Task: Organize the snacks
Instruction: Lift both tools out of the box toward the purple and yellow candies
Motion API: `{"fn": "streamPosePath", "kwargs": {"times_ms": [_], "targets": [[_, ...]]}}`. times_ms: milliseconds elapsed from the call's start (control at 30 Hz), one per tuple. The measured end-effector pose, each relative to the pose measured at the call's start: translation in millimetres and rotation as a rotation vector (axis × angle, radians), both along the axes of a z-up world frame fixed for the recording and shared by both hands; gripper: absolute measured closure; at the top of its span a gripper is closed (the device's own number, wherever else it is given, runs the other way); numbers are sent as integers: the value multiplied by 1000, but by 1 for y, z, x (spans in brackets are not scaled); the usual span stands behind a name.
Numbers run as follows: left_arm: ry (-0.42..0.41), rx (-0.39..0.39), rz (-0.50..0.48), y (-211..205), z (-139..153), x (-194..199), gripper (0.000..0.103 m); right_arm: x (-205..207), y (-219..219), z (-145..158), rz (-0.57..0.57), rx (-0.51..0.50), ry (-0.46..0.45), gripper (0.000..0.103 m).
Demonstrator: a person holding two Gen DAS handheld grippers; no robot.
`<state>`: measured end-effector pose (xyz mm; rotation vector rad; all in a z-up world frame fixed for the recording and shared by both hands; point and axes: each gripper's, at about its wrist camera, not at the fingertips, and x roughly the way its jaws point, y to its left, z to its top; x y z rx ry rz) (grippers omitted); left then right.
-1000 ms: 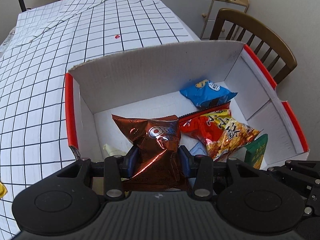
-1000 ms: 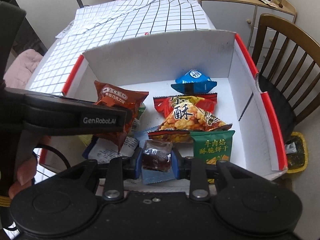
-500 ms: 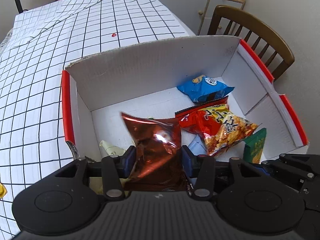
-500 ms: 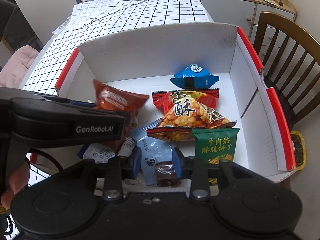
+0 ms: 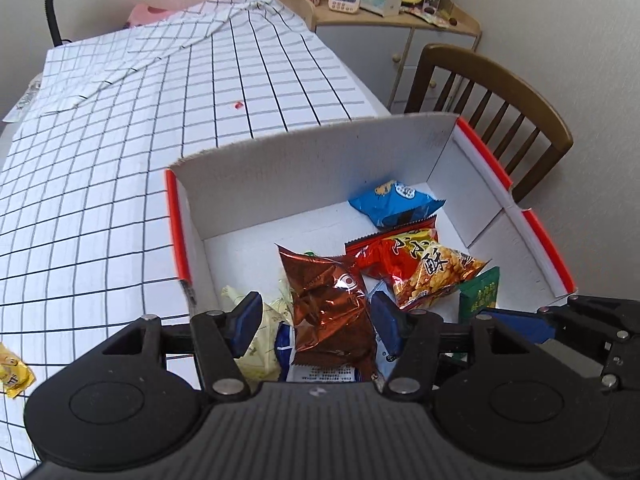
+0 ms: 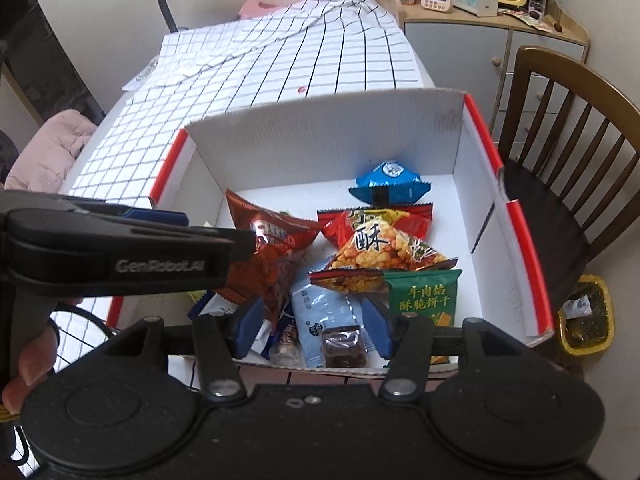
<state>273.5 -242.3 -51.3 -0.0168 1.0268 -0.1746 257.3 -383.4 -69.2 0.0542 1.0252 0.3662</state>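
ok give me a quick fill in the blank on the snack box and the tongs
1. The blue bag lies nearest the box's ____ wall.
2. The green packet sits right below the ____ bag of puffs.
3. Both tongs, left and right, have just been opening and now stand ____.
4. The small brown sweet lies in the box on a light ____ packet.

Missing words: far; red; open; blue

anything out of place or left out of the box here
One thing: a small yellow snack packet lies on the white grid-checked tablecloth, outside the white cardboard box with red edges, at the left edge of the left wrist view. The other snacks lie in a loose heap inside the box; nothing looks spilled or torn.
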Motion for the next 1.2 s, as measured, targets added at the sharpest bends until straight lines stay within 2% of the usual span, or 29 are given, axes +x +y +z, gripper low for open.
{"fn": "streamPosePath", "kwargs": {"times_ms": [33, 200, 333, 567, 700, 933, 1067, 1200], "targets": [[-7, -3, 1, 2, 4, -3, 44, -2, 0, 3, 0, 1, -10, 41], [-44, -16, 14, 11, 23, -17, 44, -13, 2, 19, 12, -13, -68, 35], [-69, -21, 25, 21, 37, -31, 40, -22, 3, 31, 20, 0, -100, 26], [-111, -37, 57, 42, 57, -54, 38, -36, 13, 51, 46, 19, -144, 22], [-131, -46, 83, 60, 65, -66, 33, -44, 23, 63, 59, 42, -171, 13], [-149, -72, 137, 103, 73, -84, 29, -58, 55, 80, 108, 59, -201, 13], [-160, -82, 150, 132, 75, -94, 24, -66, 81, 83, 131, 55, -210, 12], [-162, -91, 158, 162, 74, -102, 23, -72, 109, 83, 146, 73, -200, 12]]}}
